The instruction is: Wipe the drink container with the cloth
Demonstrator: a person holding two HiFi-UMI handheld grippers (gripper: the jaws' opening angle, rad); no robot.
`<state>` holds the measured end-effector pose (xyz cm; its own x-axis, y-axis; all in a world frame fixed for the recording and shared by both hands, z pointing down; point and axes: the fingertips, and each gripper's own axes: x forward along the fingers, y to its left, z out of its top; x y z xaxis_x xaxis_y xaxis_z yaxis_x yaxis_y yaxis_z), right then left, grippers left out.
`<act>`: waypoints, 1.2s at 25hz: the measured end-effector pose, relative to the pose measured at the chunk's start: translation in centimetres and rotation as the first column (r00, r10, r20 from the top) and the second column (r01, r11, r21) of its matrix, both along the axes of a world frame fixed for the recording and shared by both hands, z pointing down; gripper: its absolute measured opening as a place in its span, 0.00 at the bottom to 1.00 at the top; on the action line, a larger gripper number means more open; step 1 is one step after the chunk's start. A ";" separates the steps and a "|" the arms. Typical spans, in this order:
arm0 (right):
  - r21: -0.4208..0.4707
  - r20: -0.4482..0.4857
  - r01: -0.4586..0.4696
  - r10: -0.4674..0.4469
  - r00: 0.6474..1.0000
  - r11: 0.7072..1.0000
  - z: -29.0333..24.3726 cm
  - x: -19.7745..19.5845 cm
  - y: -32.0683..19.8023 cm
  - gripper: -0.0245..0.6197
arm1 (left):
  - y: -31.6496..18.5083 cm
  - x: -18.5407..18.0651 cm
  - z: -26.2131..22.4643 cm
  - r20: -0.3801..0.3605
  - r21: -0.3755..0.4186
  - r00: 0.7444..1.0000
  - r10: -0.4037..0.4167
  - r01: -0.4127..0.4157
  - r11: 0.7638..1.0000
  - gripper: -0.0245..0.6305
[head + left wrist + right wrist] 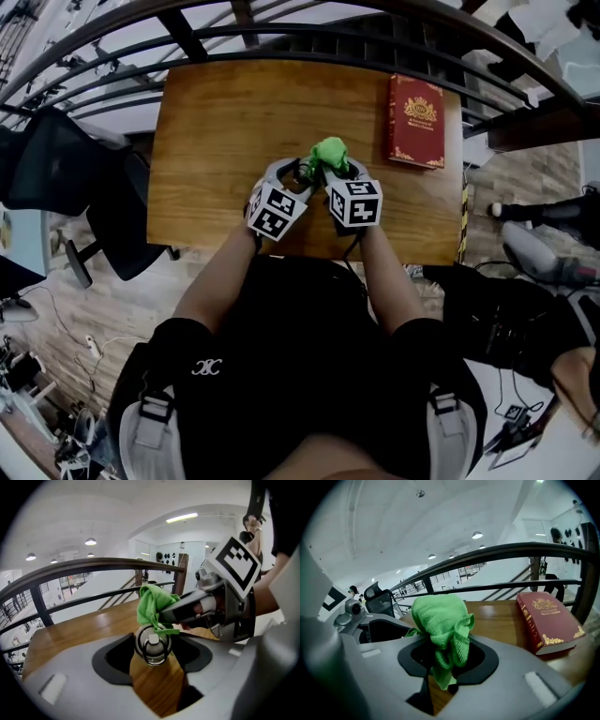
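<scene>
1. the drink container (pixel 152 641) was pinched between the fingers of the left gripper (pixel 151 656). it was seen end-on there, with its top turned toward that gripper's camera.
2. in the head view the container was hidden behind the two grippers, which were held close together over the front middle of the worktop (pixel 216 122). whether it rested on the wood could not be told.
3. the green cloth (pixel 440 616) was bunched and clamped between the fingers of the right gripper (pixel 443 657), with a loose fold left hanging below them.
4. in the left gripper view the cloth was laid against the upper rim of the container's top, so the wiping was judged to be under way, not finished.
5. no dirt or wet patch could be made out, so how much had been cleaned could not be read. only the top was met by the cloth, and the sides, hidden behind that top, were judged to be left.
6. the container's top appeared to be closed by a cap with a ring on it. nothing of its contents could be seen.
7. a red book (pixel 416 120) was laid flat at the far right of the worktop, well apart from both grippers.
</scene>
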<state>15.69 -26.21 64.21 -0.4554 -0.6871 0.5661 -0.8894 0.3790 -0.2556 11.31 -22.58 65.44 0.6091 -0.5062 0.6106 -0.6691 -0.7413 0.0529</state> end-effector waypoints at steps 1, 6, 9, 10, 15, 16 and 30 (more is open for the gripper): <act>-0.006 -0.003 -0.003 0.002 1.000 1.000 0.3 0.1 -0.2 0.20 | -0.1 0.0 0.0 -0.005 -0.001 1.000 -0.001 0.001 1.000 0.50; -0.043 -0.008 -0.022 0.022 1.000 0.999 1.7 0.8 -0.9 0.20 | 0.1 -0.3 0.1 -0.023 -0.023 1.000 -0.020 0.019 1.000 0.50; -0.067 -0.017 -0.042 0.041 0.999 0.997 2.8 1.3 -1.3 0.20 | 0.2 -0.6 0.2 -0.024 -0.014 1.000 -0.017 0.016 1.000 0.50; -0.076 -0.022 -0.050 0.049 0.999 0.996 3.2 1.5 -1.3 0.20 | 0.2 -0.7 0.3 -0.024 -0.013 1.000 -0.016 0.016 1.000 0.50; -0.129 -0.035 -0.102 0.098 0.995 0.986 5.5 2.8 -1.4 0.20 | 0.6 -0.7 0.4 -0.012 -0.021 1.000 -0.011 0.011 1.000 0.50; -0.138 -0.037 -0.113 0.109 0.993 0.984 5.8 3.1 -1.5 0.20 | 0.6 -0.7 0.4 -0.006 -0.021 1.000 -0.007 0.007 1.000 0.50; -0.239 -0.049 -0.177 0.170 0.984 0.955 8.9 4.8 1.3 0.20 | 0.6 -0.8 0.5 -0.005 -0.036 1.000 -0.002 0.001 0.999 0.50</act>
